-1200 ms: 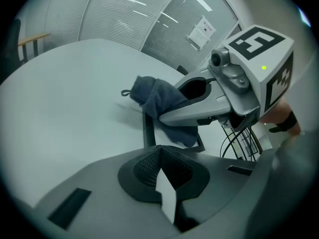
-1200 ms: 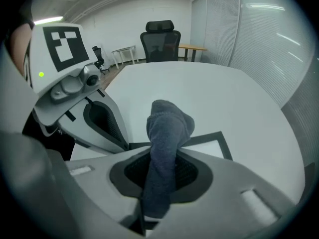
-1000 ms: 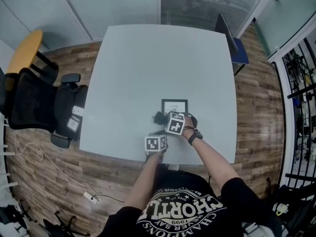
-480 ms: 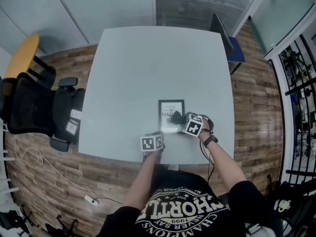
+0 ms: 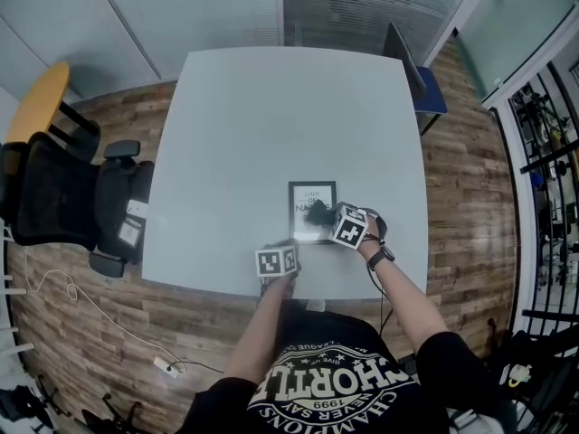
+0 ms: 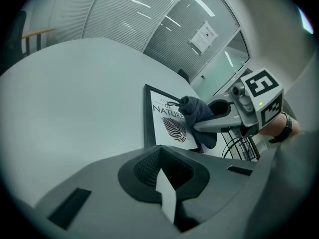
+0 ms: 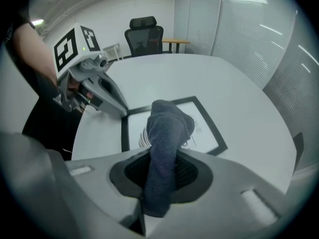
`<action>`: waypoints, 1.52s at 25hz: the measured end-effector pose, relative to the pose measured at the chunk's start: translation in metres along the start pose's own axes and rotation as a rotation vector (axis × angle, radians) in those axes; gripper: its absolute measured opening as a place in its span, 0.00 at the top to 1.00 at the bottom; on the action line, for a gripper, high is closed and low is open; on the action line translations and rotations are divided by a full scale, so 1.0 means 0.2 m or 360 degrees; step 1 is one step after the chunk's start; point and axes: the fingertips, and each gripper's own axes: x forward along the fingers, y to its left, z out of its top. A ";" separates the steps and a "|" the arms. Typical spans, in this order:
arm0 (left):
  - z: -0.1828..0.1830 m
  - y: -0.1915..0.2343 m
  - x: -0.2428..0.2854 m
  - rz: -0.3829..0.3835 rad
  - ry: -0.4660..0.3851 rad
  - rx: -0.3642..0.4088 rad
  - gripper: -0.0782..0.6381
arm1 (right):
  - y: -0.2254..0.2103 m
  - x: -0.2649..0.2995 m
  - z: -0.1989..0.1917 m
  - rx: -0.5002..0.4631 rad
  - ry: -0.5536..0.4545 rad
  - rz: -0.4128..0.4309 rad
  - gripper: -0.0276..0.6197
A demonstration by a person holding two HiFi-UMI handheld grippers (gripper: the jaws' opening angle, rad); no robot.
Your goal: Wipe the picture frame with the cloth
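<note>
Now: black frame (image 6: 162, 119), leaf print (image 6: 174, 129); dark cloth (image 6: 197, 111).

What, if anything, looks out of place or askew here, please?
Nothing stands out. The picture frame lies flat on the table; the right gripper holds the dark cloth over its print, the shut left gripper at its corner.
</note>
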 end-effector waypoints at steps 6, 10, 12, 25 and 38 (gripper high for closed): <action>-0.01 -0.01 0.01 -0.0028 0.0000 -0.0006 0.90 | 0.18 0.14 0.36 -0.0177 -0.0100 0.0164 0.84; -0.01 -0.01 0.01 -0.0043 -0.0001 0.0026 0.90 | 0.24 0.23 0.38 -0.0265 -0.0032 0.0201 0.84; -0.02 -0.01 0.00 -0.0039 -0.0010 0.0036 0.90 | 0.24 0.22 0.33 -0.0264 -0.0013 0.0190 0.84; -0.01 0.02 -0.02 -0.0028 -0.0019 0.0039 0.90 | 0.08 0.02 -0.18 -0.0027 0.0213 -0.0044 0.84; -0.06 0.00 -0.04 -0.0121 -0.0027 -0.0100 0.90 | 0.14 -0.01 -0.07 0.0052 0.0084 -0.0014 0.84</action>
